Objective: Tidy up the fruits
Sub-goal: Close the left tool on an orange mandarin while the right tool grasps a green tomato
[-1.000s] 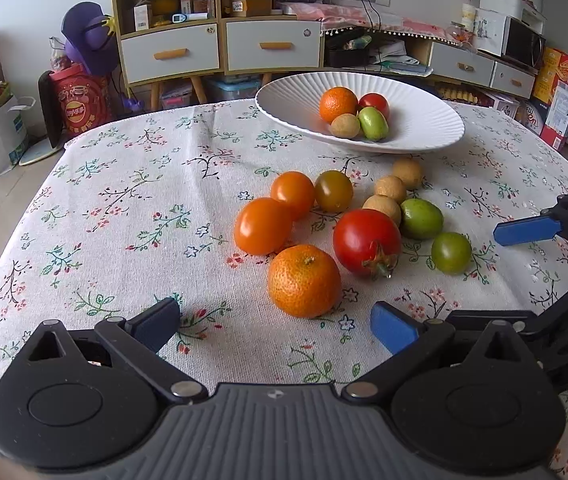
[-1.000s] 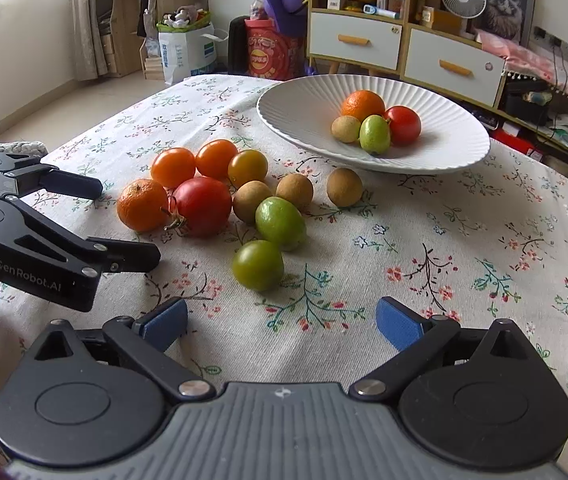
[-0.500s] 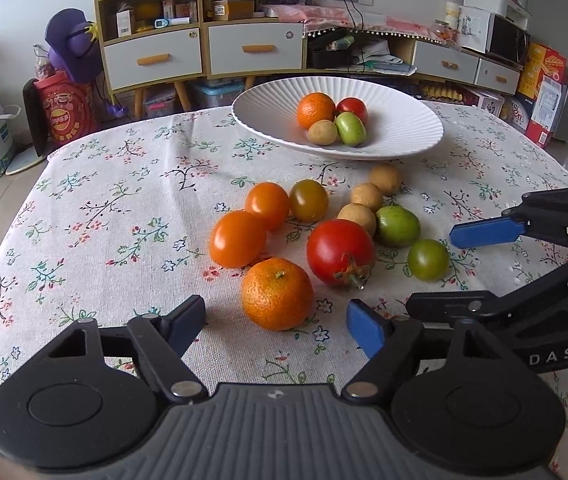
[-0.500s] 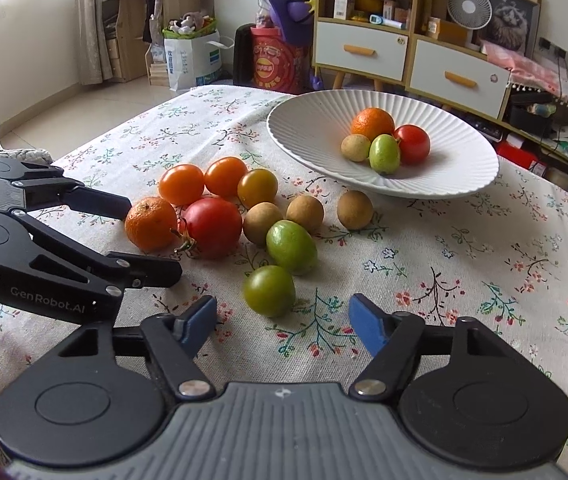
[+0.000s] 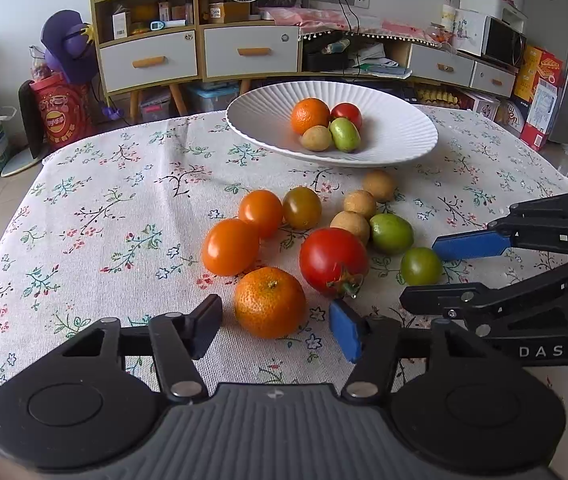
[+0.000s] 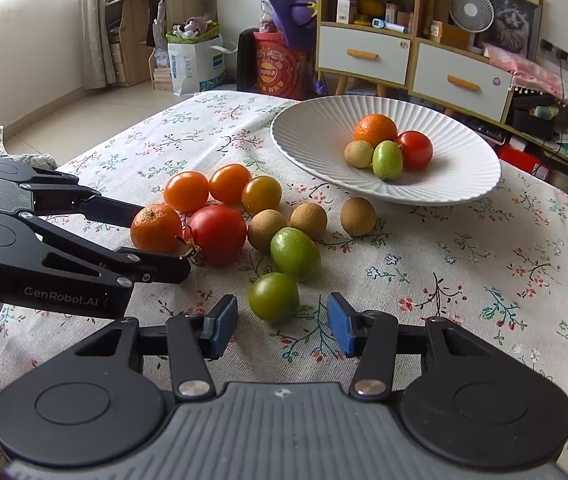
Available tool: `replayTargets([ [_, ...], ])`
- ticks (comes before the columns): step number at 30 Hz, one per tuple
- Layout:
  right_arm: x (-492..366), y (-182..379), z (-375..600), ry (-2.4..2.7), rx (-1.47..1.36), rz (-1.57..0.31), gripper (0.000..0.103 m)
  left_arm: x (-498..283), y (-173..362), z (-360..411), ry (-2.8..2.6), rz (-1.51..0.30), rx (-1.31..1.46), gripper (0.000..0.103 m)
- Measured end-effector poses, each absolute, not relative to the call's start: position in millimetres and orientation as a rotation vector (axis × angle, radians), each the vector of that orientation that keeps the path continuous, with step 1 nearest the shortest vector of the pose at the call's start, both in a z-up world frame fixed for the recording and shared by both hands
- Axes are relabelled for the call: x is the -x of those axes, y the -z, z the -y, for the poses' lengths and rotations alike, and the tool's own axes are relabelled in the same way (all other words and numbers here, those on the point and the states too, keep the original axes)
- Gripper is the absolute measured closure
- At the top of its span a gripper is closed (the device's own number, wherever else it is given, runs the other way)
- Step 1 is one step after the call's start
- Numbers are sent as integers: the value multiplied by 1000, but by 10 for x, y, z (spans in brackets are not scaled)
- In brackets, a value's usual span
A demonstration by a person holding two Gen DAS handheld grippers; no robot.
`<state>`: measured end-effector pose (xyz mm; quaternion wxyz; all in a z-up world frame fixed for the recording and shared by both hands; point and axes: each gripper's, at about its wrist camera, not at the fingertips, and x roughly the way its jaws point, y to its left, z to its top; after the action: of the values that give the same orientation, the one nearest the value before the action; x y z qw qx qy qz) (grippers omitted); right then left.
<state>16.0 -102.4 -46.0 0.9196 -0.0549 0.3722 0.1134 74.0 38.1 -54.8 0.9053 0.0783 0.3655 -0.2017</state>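
Holding four fruits: white plate (image 5: 404,136); mandarin (image 5: 310,116), tomato (image 5: 347,113).

a white ridged plate (image 5: 404,140) holds an orange, a red tomato, a small brown fruit and a green one, all touching. near it on the flowery cloth lies a bunch of loose fruit: a bumpy orange (image 5: 270,302), a big red tomato (image 5: 334,260), orange tomatoes, brown balls and green ones.
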Motion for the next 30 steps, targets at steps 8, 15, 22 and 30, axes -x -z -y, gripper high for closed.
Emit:
replayTargets([
  [8, -159, 452, 1018, -253, 112, -761, 77, -752, 522, -384, 412, -753, -157, 62],
  [15, -166, 431, 1034, -259, 89, -763, 79, -753, 512, -392, 411, -753, -158, 63],
  [22, -166, 394, 1050, -260, 69, -752, 79, -736, 470, -409, 411, -740, -146, 63],
  [30, -172, 341, 1066, -268, 49, -740, 79, -728, 400, -425, 414, -724, -128, 63],
])
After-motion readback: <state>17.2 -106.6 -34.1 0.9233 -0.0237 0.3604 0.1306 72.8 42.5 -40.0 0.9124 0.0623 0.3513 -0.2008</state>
